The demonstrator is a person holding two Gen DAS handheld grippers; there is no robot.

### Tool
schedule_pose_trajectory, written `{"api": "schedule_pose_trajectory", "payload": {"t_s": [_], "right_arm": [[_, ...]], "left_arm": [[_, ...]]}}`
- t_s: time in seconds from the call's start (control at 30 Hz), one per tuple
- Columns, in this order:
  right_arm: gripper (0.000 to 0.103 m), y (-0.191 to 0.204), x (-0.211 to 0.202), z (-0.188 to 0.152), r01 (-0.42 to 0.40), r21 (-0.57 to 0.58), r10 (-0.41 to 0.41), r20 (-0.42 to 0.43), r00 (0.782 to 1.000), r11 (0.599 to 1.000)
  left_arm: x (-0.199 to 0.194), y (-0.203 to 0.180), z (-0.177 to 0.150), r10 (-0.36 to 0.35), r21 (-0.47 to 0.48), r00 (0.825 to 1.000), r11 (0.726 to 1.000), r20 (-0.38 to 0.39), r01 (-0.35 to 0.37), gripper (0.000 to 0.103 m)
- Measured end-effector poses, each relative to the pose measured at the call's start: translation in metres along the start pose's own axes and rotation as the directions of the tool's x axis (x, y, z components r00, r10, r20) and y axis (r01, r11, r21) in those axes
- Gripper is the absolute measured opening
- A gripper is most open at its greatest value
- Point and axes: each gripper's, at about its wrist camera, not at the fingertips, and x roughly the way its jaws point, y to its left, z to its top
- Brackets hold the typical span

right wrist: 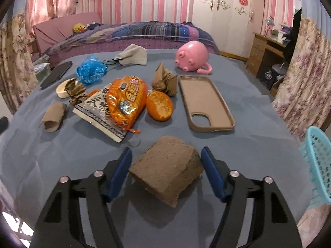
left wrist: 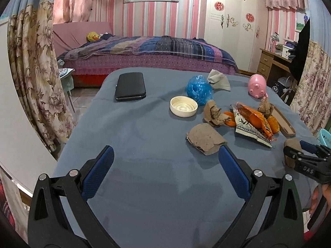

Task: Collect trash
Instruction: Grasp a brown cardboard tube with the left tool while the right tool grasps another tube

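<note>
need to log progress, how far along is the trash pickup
Done: nothing visibly; what the basket holds is hidden. In hand: right gripper straddles a cardboard piece, fingers not yet pressing; left gripper open, empty. Left: wrappers, orange peel, crumpled paper.

A slate-blue cloth (right wrist: 248, 107) covers the table. On it lie drab brown cardboard scraps (right wrist: 168, 166), a bright orange snack wrapper (right wrist: 126, 101) with white lettering, an orange peel (right wrist: 159, 106), a crinkled blue plastic bag (right wrist: 91, 71), a glossy pink pig (right wrist: 191, 56), a tan phone case (right wrist: 203, 103) and a cream lid (left wrist: 183, 105) (the phone (left wrist: 130, 85) is black). Behind — pink-and-white striped walls (left wrist: 142, 18); a turquoise basket (right wrist: 317, 161) sits at the edge.
</note>
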Motion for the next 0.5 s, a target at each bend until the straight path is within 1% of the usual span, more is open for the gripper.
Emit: {"api": "schedule_pose_trajectory", "payload": {"t_s": [0.1,0.23,0.37,0.5], "right_arm": [[0.061,0.001,-0.004,0.002,-0.018,-0.016,0.018,0.027,0.999,1.0],[0.058,-0.003,-0.009,0.006,-0.031,-0.026,0.032,0.062,0.998,0.999],[0.058,-0.012,-0.013,0.012,0.008,-0.038,-0.004,0.103,0.995,0.999],[0.058,-0.034,-0.01,0.02,0.025,0.001,-0.025,0.114,0.993,1.0]], "left_arm": [[0.005,-0.006,-0.001,0.0,0.014,1.0,1.0,-0.016,0.0,0.098],[0.011,-0.016,-0.002,0.001,0.021,0.999,1.0,-0.032,-0.001,0.098],[0.024,-0.029,0.002,-0.011,0.015,0.998,1.0,-0.066,0.012,0.098],[0.046,-0.043,0.009,-0.027,0.002,0.995,1.0,-0.1,0.027,0.098]]}}
